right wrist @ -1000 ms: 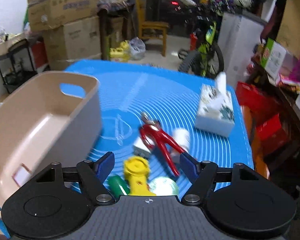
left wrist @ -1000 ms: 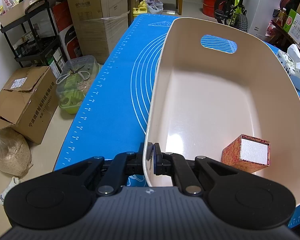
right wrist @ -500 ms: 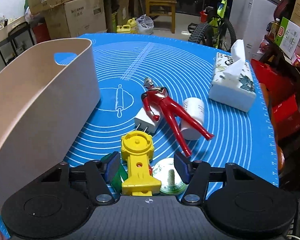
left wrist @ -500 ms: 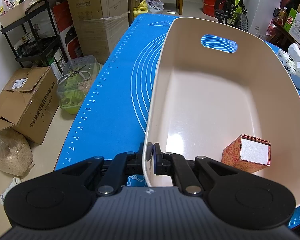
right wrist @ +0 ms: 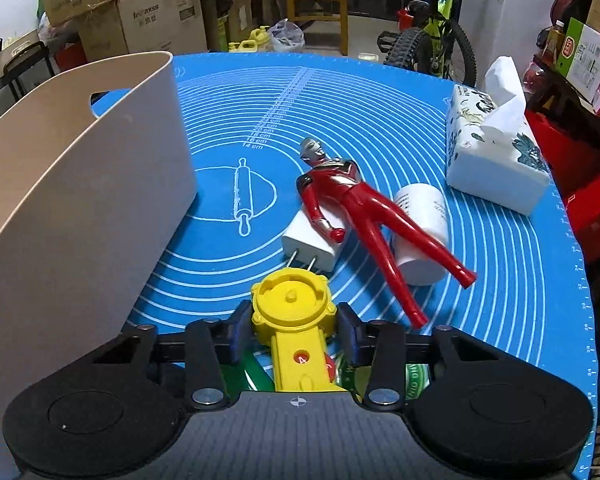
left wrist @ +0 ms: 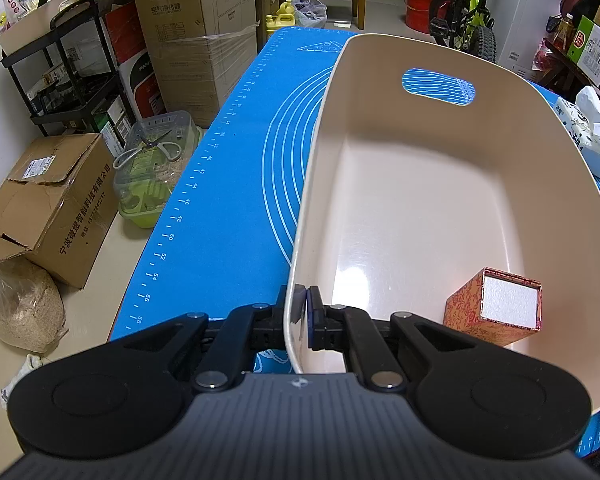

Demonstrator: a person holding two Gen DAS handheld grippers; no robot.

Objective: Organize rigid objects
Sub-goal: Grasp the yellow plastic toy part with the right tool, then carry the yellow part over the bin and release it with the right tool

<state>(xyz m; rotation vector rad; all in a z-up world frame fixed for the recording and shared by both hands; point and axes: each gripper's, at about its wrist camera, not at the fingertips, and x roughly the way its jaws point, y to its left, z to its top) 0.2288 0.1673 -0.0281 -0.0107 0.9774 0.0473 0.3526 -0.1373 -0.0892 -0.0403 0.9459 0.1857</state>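
My left gripper (left wrist: 302, 312) is shut on the near rim of the beige bin (left wrist: 420, 208), one finger inside the wall and one outside. A red patterned box (left wrist: 496, 308) lies in the bin's near right corner. In the right wrist view the bin (right wrist: 80, 184) stands at the left. My right gripper (right wrist: 294, 330) is low over the blue mat (right wrist: 340, 100), its jaws closing on the round head of a yellow toy (right wrist: 292, 304), with both pads at its sides. Beyond lie a red figure (right wrist: 360, 208), a white plug (right wrist: 308, 244) and a white cup (right wrist: 420, 232).
A tissue box (right wrist: 496, 160) sits at the mat's far right. A green object (right wrist: 252, 376) and a green-and-white round tin (right wrist: 416, 376) lie partly hidden under my right gripper. Cardboard boxes (left wrist: 52, 208), a shelf and a bicycle surround the table.
My right gripper has dropped down onto the yellow toy and its jaws have narrowed from wide apart to the toy's sides. My left gripper and the bin have not moved.
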